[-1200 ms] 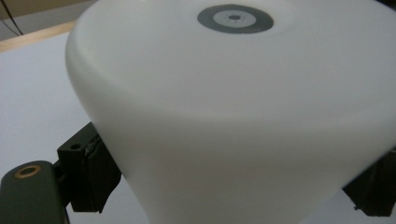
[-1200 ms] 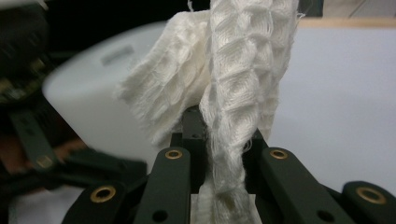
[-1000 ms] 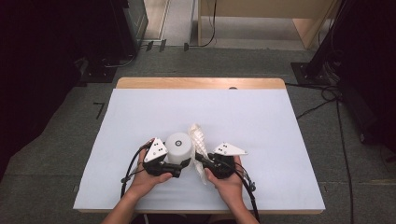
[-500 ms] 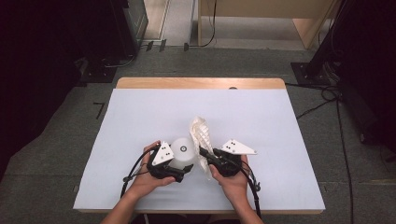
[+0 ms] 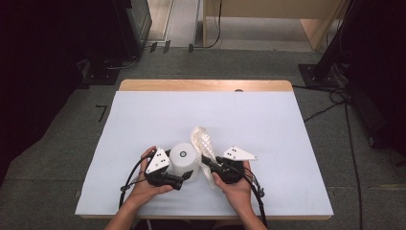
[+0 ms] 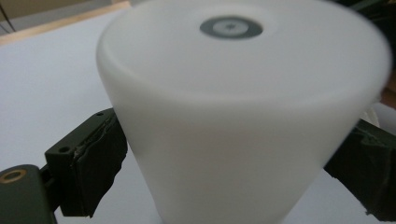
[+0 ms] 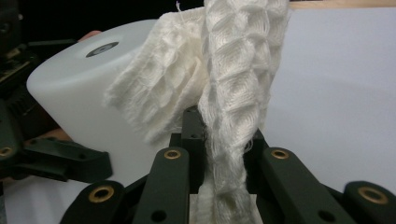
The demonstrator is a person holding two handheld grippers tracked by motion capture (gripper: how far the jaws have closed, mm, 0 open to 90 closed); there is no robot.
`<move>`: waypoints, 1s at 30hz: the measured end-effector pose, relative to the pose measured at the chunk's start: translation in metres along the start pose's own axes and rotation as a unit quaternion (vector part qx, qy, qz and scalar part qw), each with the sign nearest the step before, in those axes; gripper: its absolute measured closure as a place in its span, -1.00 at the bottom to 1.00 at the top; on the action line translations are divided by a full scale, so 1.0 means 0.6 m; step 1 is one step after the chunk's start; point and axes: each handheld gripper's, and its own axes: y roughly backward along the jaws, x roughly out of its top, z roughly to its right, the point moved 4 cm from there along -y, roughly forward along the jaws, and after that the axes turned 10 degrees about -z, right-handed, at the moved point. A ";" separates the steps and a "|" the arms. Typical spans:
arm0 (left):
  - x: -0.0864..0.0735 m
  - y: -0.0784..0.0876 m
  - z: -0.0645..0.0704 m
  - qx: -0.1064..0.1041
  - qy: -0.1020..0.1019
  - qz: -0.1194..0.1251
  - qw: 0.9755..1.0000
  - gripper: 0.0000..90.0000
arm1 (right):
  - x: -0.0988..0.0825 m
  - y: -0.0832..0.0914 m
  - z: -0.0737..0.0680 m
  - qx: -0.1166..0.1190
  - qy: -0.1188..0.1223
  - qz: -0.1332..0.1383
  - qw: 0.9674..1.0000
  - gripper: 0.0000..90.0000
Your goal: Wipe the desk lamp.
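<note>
a white cup (image 5: pixel 184 159) stands upside down on the white sheet (image 5: pixel 143 115) that covers the worktop (image 5: pixel 206 85), near the middle of the worktop's near edge. a grey ring marks the centre of its upturned base. the left gripper (image 5: pixel 184 178) comes in from the near-left, and its jaws are spread around the lower part of the cup. in the left gripper view the two black pads sit against the cup's (image 6: pixel 233 121) sides, one at each flank, so the jaws are clamped on the cup.

just to the right of the cup, a white waffle-weave cloth (image 5: pixel 202 143) rises in a crumpled strip. the right gripper (image 5: pixel 207 162) holds it. in the right gripper view the cloth (image 7: pixel 229 93) runs up from between the closed jaws, twisted into a rope, with a looser flap hanging toward the cup (image 7: pixel 84 93). the flap touches the cup's side.

the person's left hand (image 5: pixel 143 189) and right hand (image 5: pixel 237 189) grip the two tools at the near edge. black cables trail from each. the far half of the sheet lies bare, and the worktop's wooden far edge shows beyond it.
</note>
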 end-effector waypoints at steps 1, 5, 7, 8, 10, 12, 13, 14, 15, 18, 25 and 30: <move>0.002 0.003 0.003 0.010 0.001 0.007 1.000 -0.90 | 0.001 0.002 0.002 0.001 -0.004 0.001 1.000 0.74; 0.005 0.001 0.016 0.031 -0.003 0.002 0.999 -0.89 | -0.004 -0.001 0.001 0.005 -0.010 -0.002 1.000 0.74; 0.003 0.000 0.018 0.029 -0.003 0.003 1.000 -0.83 | -0.008 -0.006 -0.003 0.009 -0.009 -0.008 1.000 0.74; 0.003 0.000 0.018 0.029 -0.003 0.003 1.000 -0.82 | -0.008 -0.006 -0.003 0.009 -0.009 -0.008 1.000 0.74; 0.003 -0.001 0.017 0.027 0.000 0.007 1.000 -0.81 | -0.011 -0.009 -0.006 0.010 -0.006 -0.011 1.000 0.74; 0.004 0.001 0.011 0.029 -0.002 0.011 1.000 -0.81 | -0.015 -0.013 -0.009 0.012 -0.010 -0.014 1.000 0.74; 0.004 0.002 0.007 0.034 -0.004 0.012 0.999 -0.81 | -0.016 -0.015 -0.009 0.015 -0.009 -0.017 1.000 0.74; 0.006 0.003 0.004 0.038 -0.004 0.013 0.999 -0.80 | -0.018 -0.018 -0.009 0.016 -0.011 -0.020 1.000 0.74; 0.006 0.003 0.004 0.038 -0.004 0.013 0.999 -0.80 | -0.018 -0.018 -0.009 0.016 -0.011 -0.020 1.000 0.74; 0.015 0.015 -0.011 0.044 -0.004 0.031 0.999 -0.80 | -0.024 -0.028 -0.015 0.021 -0.005 -0.030 0.999 0.74; 0.010 0.004 -0.013 0.035 -0.011 0.026 0.999 -0.80 | -0.003 -0.013 -0.025 0.026 -0.007 -0.005 1.000 0.74; 0.011 -0.004 -0.005 0.031 -0.015 0.026 0.999 -0.80 | 0.024 0.021 -0.030 0.033 -0.005 0.036 0.999 0.74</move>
